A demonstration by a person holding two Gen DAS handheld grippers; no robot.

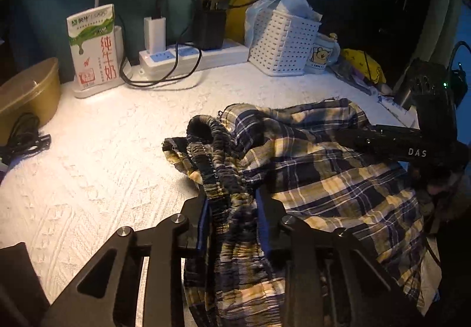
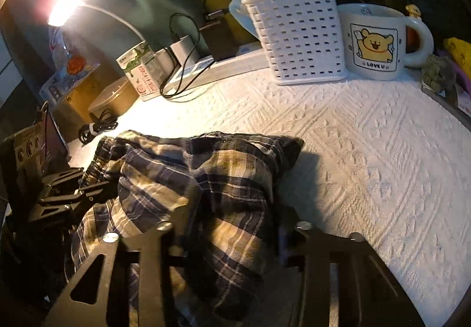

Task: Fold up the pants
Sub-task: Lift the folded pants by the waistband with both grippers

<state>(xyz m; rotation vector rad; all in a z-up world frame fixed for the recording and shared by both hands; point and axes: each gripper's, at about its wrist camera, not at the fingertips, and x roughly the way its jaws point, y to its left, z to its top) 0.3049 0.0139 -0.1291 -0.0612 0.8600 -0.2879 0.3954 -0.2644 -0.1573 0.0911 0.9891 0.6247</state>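
Plaid pants (image 1: pixel 318 179) lie bunched on my white tabletop (image 1: pixel 103 174). My left hand-held gripper (image 1: pixel 232 209) clamps their elastic waistband (image 1: pixel 212 150); my right hand-held gripper (image 2: pixel 229 232) pinches fabric at 6 o'clock.

The white textured cloth-covered table (image 2: pixel 368 150) carries crumpled plaid pants (image 2: pixel 206 174) nearest, with a white perforated plastic basket (image 2: pixel 300 35) and bear-printed mug (image 2: pixel 376 44) beyond.

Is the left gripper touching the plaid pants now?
Touching. In the left wrist view, the left gripper is closed on the gathered waistband of the plaid pants, with fabric pinched between its fingers.
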